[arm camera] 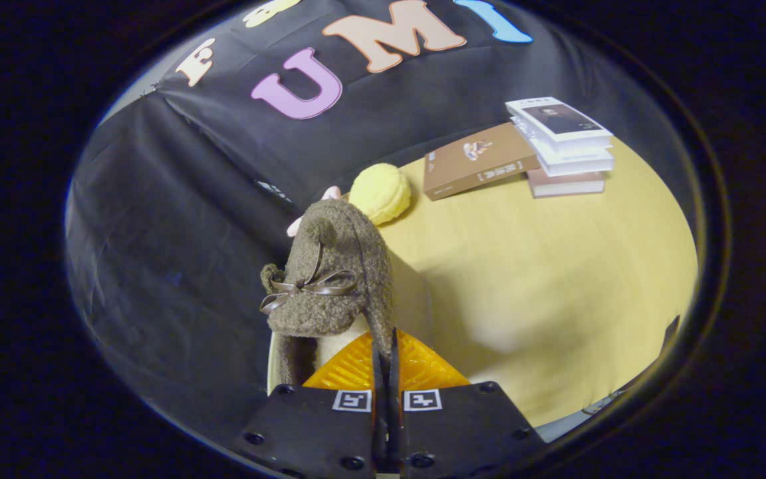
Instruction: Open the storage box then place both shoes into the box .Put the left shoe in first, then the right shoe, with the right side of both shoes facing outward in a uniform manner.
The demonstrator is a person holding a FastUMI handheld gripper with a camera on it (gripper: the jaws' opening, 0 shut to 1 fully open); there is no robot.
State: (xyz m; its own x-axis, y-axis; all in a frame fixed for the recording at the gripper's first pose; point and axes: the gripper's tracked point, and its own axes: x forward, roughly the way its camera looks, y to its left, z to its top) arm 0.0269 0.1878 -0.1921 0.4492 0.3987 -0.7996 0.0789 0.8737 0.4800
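A brown fuzzy shoe [333,273] with a thin ribbon bow hangs in the air, toe pointing away from me, above the near left part of the yellow table [542,279]. My gripper [386,349] is shut on the shoe's heel rim, the two fingers pressed nearly together around the fabric. The shoe's pale lining shows just ahead of the fingers. The shoe's sole side is turned away and hidden.
A yellow knitted ball [381,191] lies beyond the shoe, with something small and pink [330,194] beside it. A brown book [479,159] and a stack of books [562,146] sit at the table's far side. The black booth wall [177,239] hangs left.
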